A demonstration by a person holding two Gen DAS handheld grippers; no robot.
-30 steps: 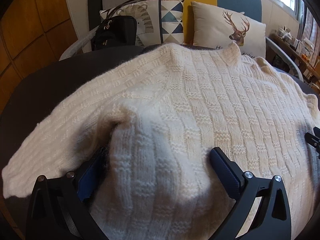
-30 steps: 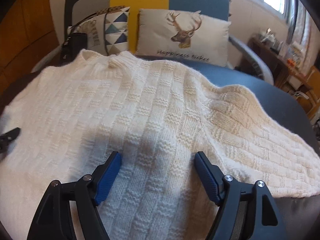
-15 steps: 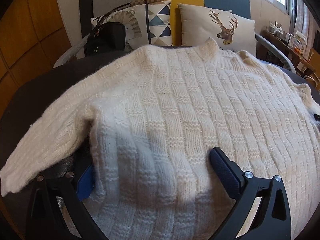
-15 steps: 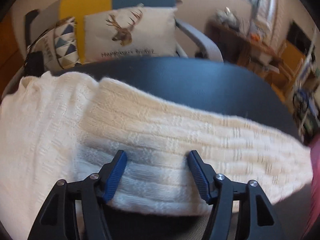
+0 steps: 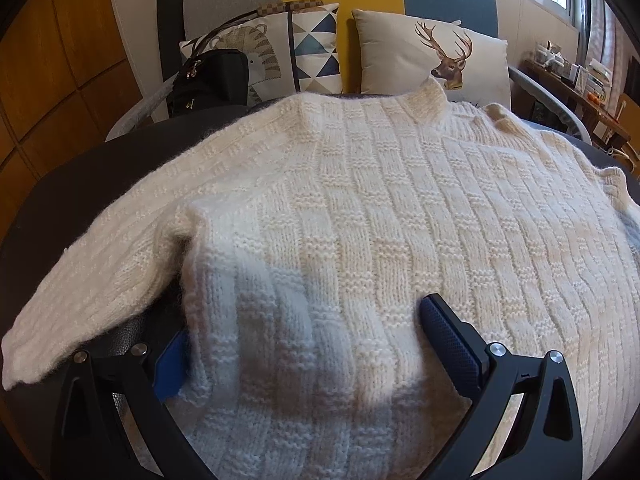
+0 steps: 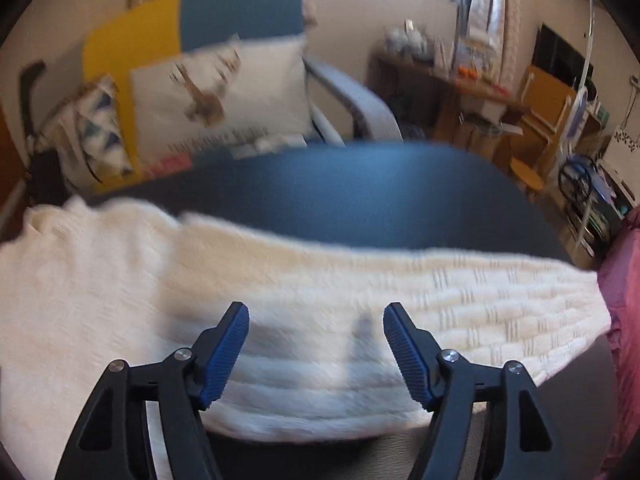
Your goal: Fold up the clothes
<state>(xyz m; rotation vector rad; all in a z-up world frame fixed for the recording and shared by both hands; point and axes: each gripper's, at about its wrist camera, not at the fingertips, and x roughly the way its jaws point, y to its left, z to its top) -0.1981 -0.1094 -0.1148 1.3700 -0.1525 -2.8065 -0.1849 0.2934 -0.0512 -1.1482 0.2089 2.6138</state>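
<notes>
A cream knitted sweater [image 5: 360, 220] lies flat on the dark table [image 5: 60, 184], collar [image 5: 428, 100] at the far side. Its left sleeve [image 5: 100, 272] stretches out to the left. My left gripper [image 5: 308, 352] stands wide open low over the sweater's left side below the armpit, and the knit's edge partly covers the left pad [image 5: 172, 364]. In the blurred right wrist view the right sleeve [image 6: 440, 300] runs out to the right. My right gripper [image 6: 316, 348] hovers over it, jaws opening, pads clear of the knit.
Behind the table is a sofa with a deer cushion [image 5: 440, 60], a triangle-pattern cushion [image 5: 312, 40] and a black bag [image 5: 208, 80]. A cluttered wooden shelf [image 6: 480, 92] stands at the far right. Pink cloth [image 6: 624, 320] shows at the right edge.
My right gripper swung to the right, from over the sweater's body to over the right sleeve. The left gripper barely moved; its left pad now sits against the sweater's side edge.
</notes>
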